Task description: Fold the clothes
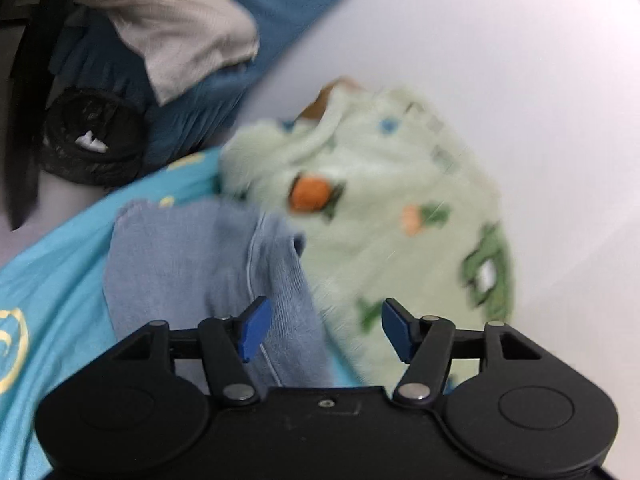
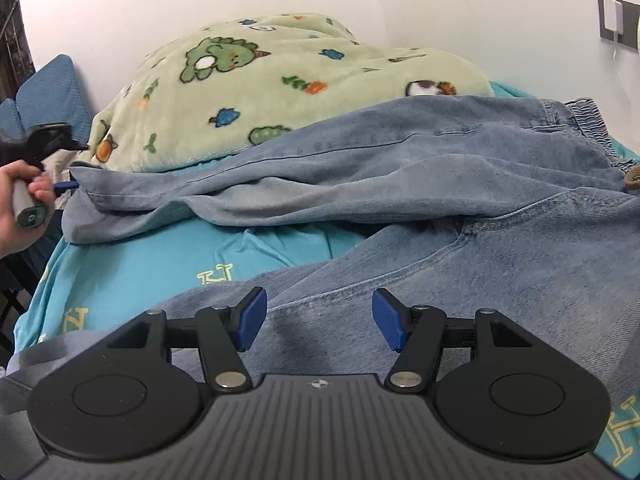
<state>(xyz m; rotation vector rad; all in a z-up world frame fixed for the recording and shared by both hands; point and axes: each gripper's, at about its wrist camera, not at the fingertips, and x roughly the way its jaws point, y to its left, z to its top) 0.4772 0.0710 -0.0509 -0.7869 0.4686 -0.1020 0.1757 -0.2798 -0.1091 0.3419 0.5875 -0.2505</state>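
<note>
1. Jeans [image 2: 400, 184] spread over turquoise sheet [image 2: 168, 248], green fleece blanket [image 2: 280, 80] behind.
2. Left gripper [image 1: 324, 330] jaws apart, empty, above trouser-leg end.
3. Right gripper [image 2: 319, 320] jaws apart, empty, over denim.

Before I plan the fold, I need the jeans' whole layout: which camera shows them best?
The right wrist view. It shows the jeans sharply, both legs spread across the turquoise sheet, with the elastic waistband at the right. The left wrist view is motion-blurred and shows only one leg end beside the green blanket.
</note>
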